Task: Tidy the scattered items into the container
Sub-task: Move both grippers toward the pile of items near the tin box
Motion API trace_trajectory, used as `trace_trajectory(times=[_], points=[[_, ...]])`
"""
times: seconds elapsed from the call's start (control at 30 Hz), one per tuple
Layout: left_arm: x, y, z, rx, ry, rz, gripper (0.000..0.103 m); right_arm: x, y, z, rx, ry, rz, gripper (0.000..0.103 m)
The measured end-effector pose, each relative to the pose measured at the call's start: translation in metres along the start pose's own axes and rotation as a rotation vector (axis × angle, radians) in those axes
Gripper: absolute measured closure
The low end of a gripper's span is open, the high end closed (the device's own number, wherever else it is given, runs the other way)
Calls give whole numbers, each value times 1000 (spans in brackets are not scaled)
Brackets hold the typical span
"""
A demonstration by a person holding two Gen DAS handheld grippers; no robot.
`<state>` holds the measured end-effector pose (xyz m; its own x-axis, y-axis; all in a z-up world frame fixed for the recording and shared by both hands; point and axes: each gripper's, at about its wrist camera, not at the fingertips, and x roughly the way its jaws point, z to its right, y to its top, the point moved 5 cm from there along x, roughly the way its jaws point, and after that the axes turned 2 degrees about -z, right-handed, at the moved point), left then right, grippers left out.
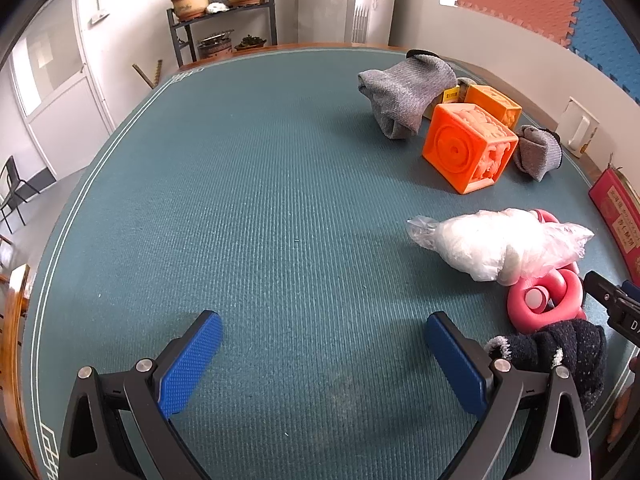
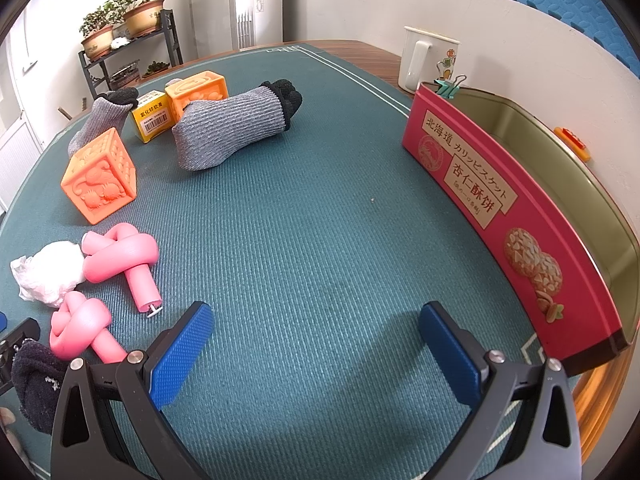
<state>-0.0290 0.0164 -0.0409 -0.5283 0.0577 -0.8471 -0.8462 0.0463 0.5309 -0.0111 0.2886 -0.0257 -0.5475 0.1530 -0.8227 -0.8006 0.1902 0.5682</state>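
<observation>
A red biscuit tin point(image 2: 500, 216) stands open at the right of the right wrist view; its edge shows in the left wrist view point(image 1: 616, 216). Scattered on the green mat are two orange cubes point(image 2: 100, 176) point(image 2: 198, 90), a grey sock point(image 2: 236, 128), a second grey sock point(image 2: 96, 120), a yellow box point(image 2: 152, 118), a white plastic bag point(image 2: 46, 272), pink knotted toys point(image 2: 120, 256) and a dark sock point(image 2: 36, 380). My left gripper point(image 1: 324, 360) is open and empty over bare mat. My right gripper point(image 2: 316, 356) is open and empty, left of the tin.
A white mug point(image 2: 424, 60) stands behind the tin, with a binder clip point(image 2: 450, 86) on the tin's corner. A plant shelf point(image 1: 224, 20) and a white air conditioner point(image 2: 248, 4) stand beyond the table's far edge.
</observation>
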Motion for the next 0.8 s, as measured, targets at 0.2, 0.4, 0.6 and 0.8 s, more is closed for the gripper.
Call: trace_trajectory(times=[0.2,0.4,0.6,0.8], points=[[-9,-3,10,28,72,49,0,1,2,-1,2,-1,0,0],[-24,-6,37,99,78,115,0,0,2,1,13,-11,0,0],[-40,-8,43,57,-65,127,0,0,3,-1,18,-16,0,0],[-48,-9,24,54,-100,149,0,1,7,-2,21,-12,1,0]])
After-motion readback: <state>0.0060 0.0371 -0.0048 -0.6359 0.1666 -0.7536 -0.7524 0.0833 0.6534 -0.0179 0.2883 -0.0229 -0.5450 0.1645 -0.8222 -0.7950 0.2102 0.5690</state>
